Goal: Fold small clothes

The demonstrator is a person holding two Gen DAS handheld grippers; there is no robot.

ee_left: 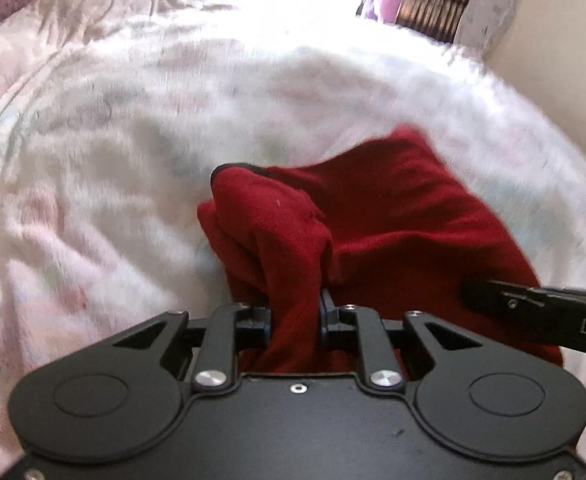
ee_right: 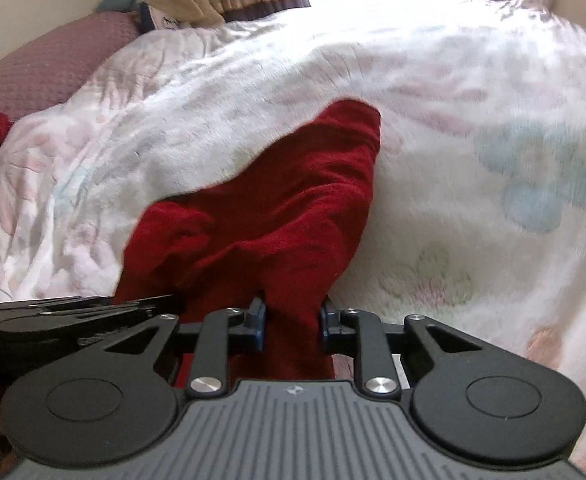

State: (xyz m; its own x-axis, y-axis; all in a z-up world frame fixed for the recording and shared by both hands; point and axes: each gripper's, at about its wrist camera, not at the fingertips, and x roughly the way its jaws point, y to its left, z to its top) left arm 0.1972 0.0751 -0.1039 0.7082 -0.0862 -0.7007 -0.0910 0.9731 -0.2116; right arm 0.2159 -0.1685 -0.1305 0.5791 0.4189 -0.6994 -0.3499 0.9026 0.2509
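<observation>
Both grippers have the same red garment [ee_left: 393, 216] pinched at its near edge, and it's spread out forward over the floral blanket [ee_left: 133, 140]. The left gripper [ee_left: 295, 312] has its jaws squeezed in on a bunched wad of the fabric, with cloth filling the gap between the pads. Same story on the right gripper [ee_right: 293, 320]: jaws pulled in narrow, and a thick fold of red is clamped between the blue pads. Neither one closes fully because the cloth is in the way.

The relation that matters is that the garment lies ahead of both tools, running away from them toward the far side of the bed. In the right wrist view the long part stretches up and away to a rounded end [ee_right: 353, 120] (could be a sleeve or a leg, I can't tell which). In the left view the bulk of the cloth sits forward and to the right, so it's between the two grippers and beyond them. The right gripper's arm [ee_left: 553, 316] pokes in from the right edge there, just beside the fabric, so the two grips are close together on the same edge.

My guess is that the near edge is being carried forward over the rest to make a fold. Since the free end lies straight ahead, both hands would need to travel along that axis together. If one runs ahead, the fold skews.

Everything's motion-blurred, so fine edges are hard to call.
</observation>
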